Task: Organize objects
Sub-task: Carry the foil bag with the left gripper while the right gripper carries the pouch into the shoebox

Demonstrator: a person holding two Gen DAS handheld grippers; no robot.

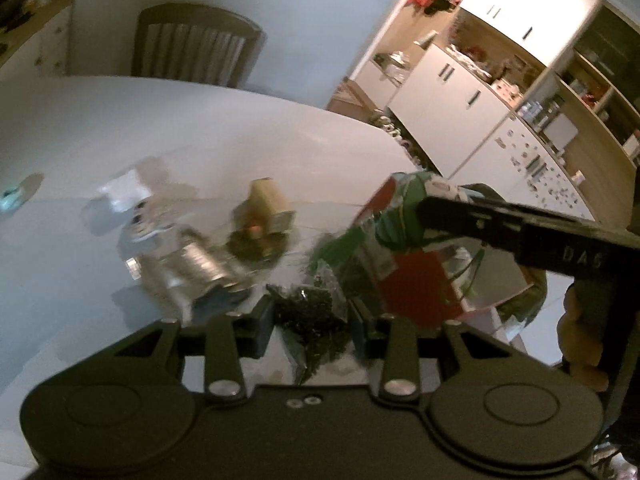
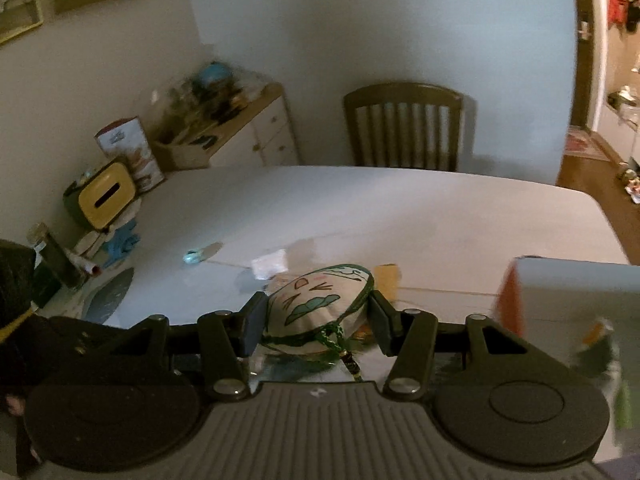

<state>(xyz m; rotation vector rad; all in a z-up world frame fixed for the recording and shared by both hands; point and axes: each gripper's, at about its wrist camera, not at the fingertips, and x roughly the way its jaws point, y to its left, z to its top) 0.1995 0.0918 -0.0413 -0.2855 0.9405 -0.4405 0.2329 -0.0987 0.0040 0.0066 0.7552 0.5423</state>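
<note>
**Cream cloth pouch pinched, green tinsel waiting**

Cream fabric with a painted face: your right tongs (image 2: 316, 320) are pinching the pouch (image 2: 316, 304) by its sides, dead centre over the white surface (image 2: 400, 208). It looks soft and light, so hold the padded body, not the dangling cord at 6 o'clock. Your left tongs (image 1: 310, 326) are spread around dark green tinsel (image 1: 316, 312), apparently not clamped. The red-and-green box (image 1: 400, 240) sits at 2 o'clock.
</note>
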